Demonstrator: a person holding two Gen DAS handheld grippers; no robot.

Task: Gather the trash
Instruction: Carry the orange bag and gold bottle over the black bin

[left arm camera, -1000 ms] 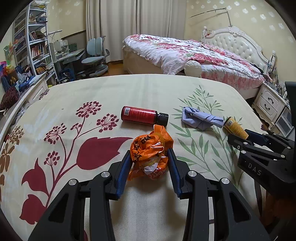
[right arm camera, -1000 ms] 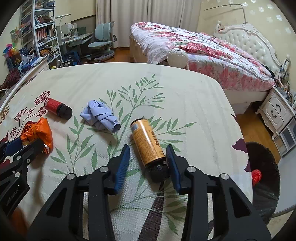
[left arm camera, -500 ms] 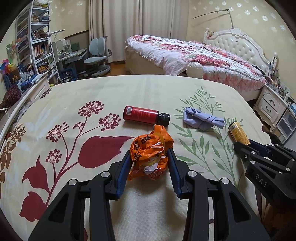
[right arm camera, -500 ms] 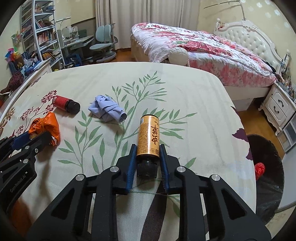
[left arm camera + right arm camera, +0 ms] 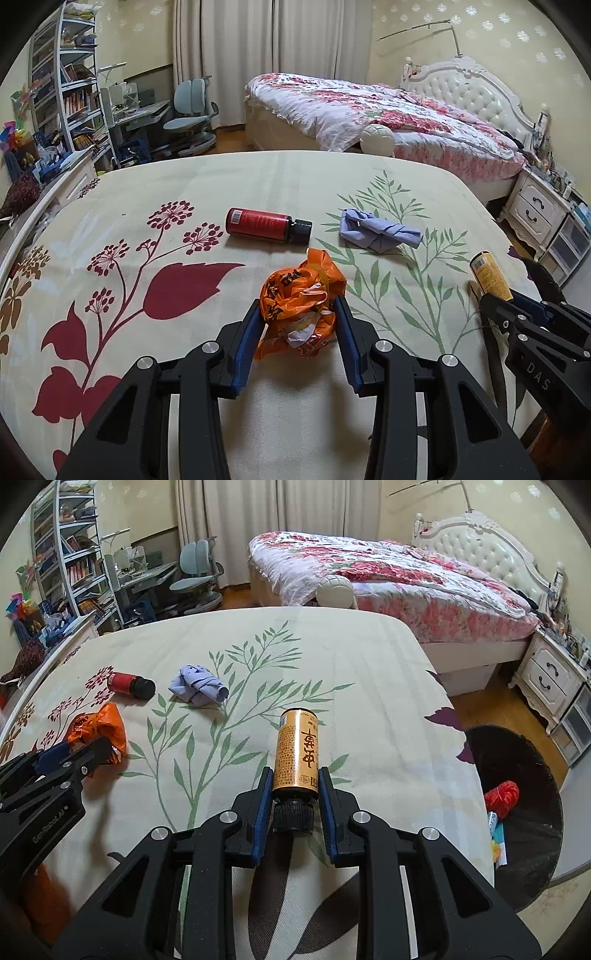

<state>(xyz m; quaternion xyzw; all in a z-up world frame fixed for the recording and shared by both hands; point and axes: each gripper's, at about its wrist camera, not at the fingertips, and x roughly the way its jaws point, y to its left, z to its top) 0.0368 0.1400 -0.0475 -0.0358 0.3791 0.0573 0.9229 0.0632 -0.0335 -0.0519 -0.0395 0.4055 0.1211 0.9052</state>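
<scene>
Orange crumpled bag (image 5: pixel 301 308): lies on the table (image 5: pixel 295 177) between the two blue-padded fingers (image 5: pixel 246 341) of the left gripper (image 5: pixel 300 314). Both pads sit against its sides, so the fingers are closed on it; its upper part rises past the fingertips, its lower edge rests on the floral tablecloth. In the right wrist view the same bag (image 5: pixel 101 731) shows at the far left, beside the left gripper (image 5: pixel 77 755).

Gold can-shaped bottle (image 5: pixel 297 753): held lengthwise between the fingers (image 5: pixel 263 805) of the right gripper (image 5: pixel 295 779), black cap toward the camera, base pointing away. The pads clamp the lower end of the body just above the cap; most of the bottle projects beyond the fingertips. In the left wrist view the bottle (image 5: pixel 489 275) juts from the right gripper (image 5: pixel 498 301) at the table's right edge.

Loose items: a red bottle with black cap (image 5: pixel 269 225) lies on its side just beyond the orange bag; a crumpled pale blue cloth (image 5: pixel 376 232) lies to its right, apart from both grippers.

Surroundings: a black bin (image 5: pixel 517 805) stands on the floor off the table's right side, holding a red object (image 5: pixel 501 798).
</scene>
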